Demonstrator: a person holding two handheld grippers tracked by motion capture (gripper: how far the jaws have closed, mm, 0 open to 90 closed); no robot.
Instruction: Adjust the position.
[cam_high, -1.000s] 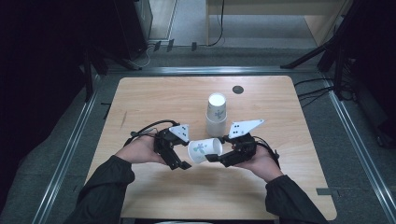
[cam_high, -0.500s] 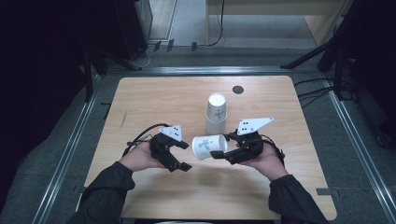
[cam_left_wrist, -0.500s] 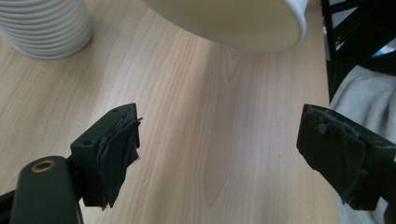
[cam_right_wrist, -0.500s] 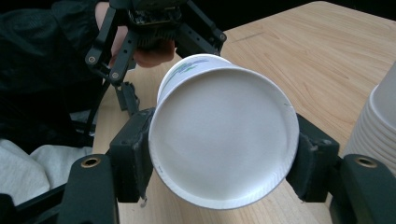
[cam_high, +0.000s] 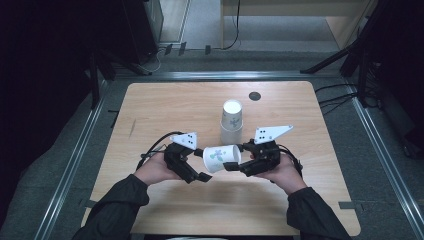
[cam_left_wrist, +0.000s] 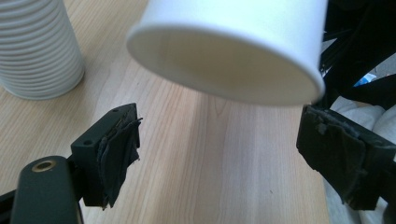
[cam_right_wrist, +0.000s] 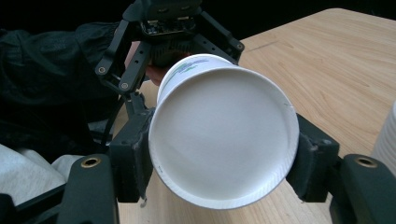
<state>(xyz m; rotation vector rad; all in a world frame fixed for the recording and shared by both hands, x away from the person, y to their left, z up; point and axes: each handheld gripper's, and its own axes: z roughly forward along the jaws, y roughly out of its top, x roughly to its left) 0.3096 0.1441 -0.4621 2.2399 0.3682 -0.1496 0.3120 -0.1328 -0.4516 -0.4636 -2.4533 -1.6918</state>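
1 empty paper cup (cam_high: 221, 158) held sideways above the table (cam_high: 150, 105).
Right gripper (cam_right_wrist: 219, 163) clamps its base; left gripper (cam_left_wrist: 224, 154) gapes, holding nothing; cup stack (cam_high: 231, 122) mid-table.

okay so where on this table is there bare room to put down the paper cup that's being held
Bare wood lies left of the cup stack out to the table's left edge, and along the near edge between the sleeves. The right side past the right tool is free too. It is crowded mid-table, where the left tool, held cup and stack meet.

Sideways paper cup (cam_high: 220, 157) in right tool (cam_high: 235, 165) (stack (cam_high: 231, 121) just behind), left tool (cam_high: 201, 165) beside.
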